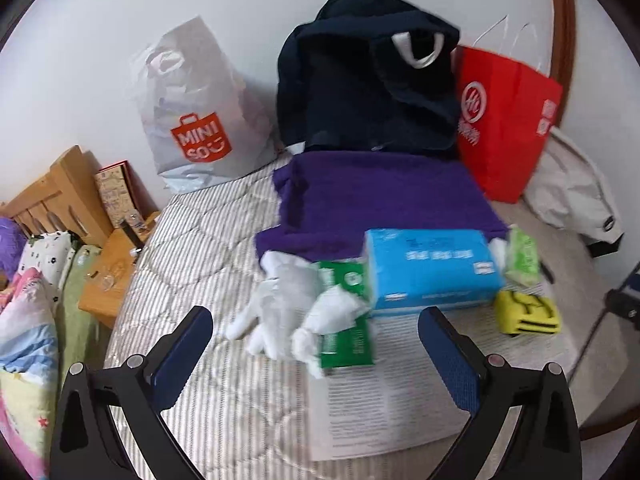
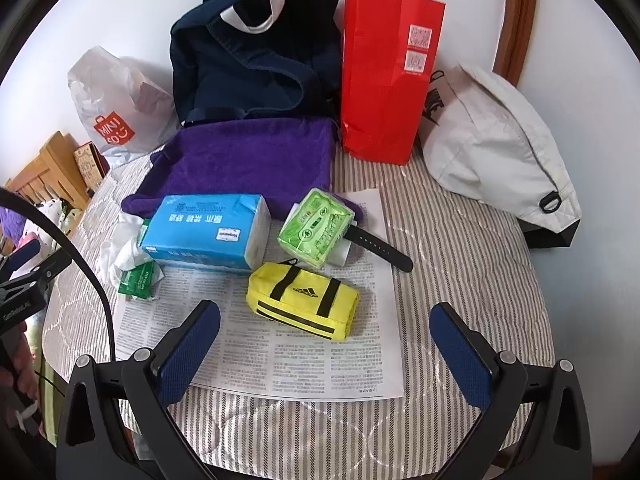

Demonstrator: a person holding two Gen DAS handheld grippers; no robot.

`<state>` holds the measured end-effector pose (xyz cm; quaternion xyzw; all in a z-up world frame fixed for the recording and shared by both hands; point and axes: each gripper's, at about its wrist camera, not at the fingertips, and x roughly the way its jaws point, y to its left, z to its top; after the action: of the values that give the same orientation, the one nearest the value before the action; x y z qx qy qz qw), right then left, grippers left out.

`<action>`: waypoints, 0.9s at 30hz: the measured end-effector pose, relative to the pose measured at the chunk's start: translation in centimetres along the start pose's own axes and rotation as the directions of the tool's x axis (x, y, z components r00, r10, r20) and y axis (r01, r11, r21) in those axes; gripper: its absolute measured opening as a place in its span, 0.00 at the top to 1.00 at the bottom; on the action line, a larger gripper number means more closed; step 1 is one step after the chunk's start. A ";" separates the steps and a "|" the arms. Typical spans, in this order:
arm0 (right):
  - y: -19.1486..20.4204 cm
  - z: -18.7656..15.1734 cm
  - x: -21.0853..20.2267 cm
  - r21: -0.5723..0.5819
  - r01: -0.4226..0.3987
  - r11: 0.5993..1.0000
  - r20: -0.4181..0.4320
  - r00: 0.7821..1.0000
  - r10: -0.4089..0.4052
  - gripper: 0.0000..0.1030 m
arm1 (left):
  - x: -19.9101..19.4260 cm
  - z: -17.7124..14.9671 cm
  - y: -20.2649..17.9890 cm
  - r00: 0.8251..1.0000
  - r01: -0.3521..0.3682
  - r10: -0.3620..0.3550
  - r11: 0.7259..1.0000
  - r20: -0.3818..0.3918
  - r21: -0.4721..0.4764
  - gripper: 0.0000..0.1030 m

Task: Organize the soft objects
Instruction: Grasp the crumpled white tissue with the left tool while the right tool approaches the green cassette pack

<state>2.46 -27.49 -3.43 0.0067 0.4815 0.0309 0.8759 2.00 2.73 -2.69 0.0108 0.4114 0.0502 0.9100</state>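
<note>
The soft objects lie grouped on and around a printed sheet [image 2: 296, 360] spread over the striped bed cover [image 2: 460, 280], which appears to serve as the sorting zone. The blue tissue pack [image 2: 206, 232] rests at the sheet's far edge, partly on the purple towel [image 2: 248, 156]. The yellow pouch [image 2: 302, 300] lies on the sheet, and the green packet [image 2: 316, 226] is just beyond it. Crumpled white tissue [image 1: 288, 312] and a green wipes pack [image 1: 346, 340] sit at the sheet's left side. The left gripper [image 1: 316, 350] is spread wide and holds nothing, facing the tissue pile. The right gripper [image 2: 324, 346] is equally wide and empty, with the pouch just ahead, probably the next pick. Bags stand against the wall beyond the sheet, likely as containers.
</note>
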 end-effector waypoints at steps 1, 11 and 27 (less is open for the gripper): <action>0.0 0.0 0.3 -0.001 -0.001 1.000 -0.006 1.000 0.001 0.00 | 0.5 -0.1 0.3 1.000 -0.006 0.006 1.000 -0.005 0.002 0.00; 0.4 0.0 3.6 -0.020 0.011 1.000 -0.072 0.997 -0.012 0.00 | 6.5 -2.0 2.3 0.995 0.047 -0.049 0.999 -0.092 -0.019 0.00; -0.5 0.5 9.4 -0.018 0.023 1.000 -0.187 0.982 -0.026 0.00 | 12.0 -3.9 2.1 0.981 0.129 -0.126 0.992 -0.151 0.011 0.49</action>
<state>7.90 -27.40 -11.14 -0.0089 0.5614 0.0245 0.8271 6.76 5.95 -14.07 -0.0097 0.4789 -0.0117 0.8778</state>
